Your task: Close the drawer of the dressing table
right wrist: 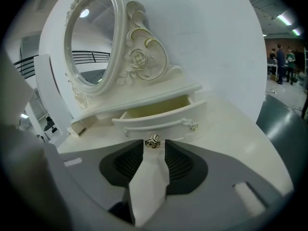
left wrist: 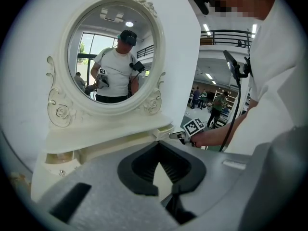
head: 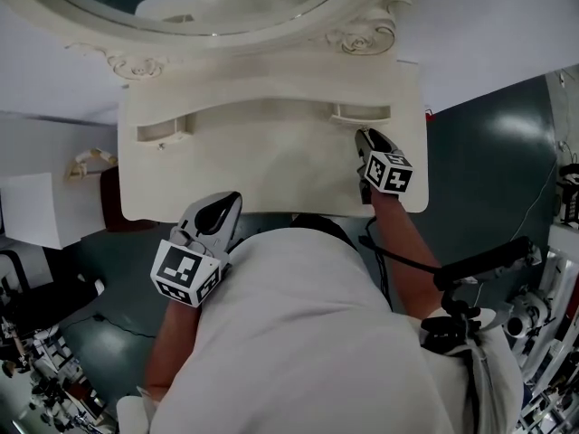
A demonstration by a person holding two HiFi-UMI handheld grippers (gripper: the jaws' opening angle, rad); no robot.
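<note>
The cream dressing table (head: 271, 179) carries an oval mirror (left wrist: 113, 57). On its right side, the small drawer (right wrist: 159, 115) stands pulled out. The left gripper (left wrist: 158, 146) is near the table's front edge, its jaws together and empty. The right gripper (right wrist: 154, 147) has its jaws apart, with the drawer's golden knob (right wrist: 152, 141) just at their tips, not squeezed.

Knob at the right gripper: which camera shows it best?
The right gripper view: the knob sits at the right gripper, jaws open, on the pulled-out drawer. The head view shows that drawer from above, knob hidden; the left gripper view shows it small, side-on.
</note>
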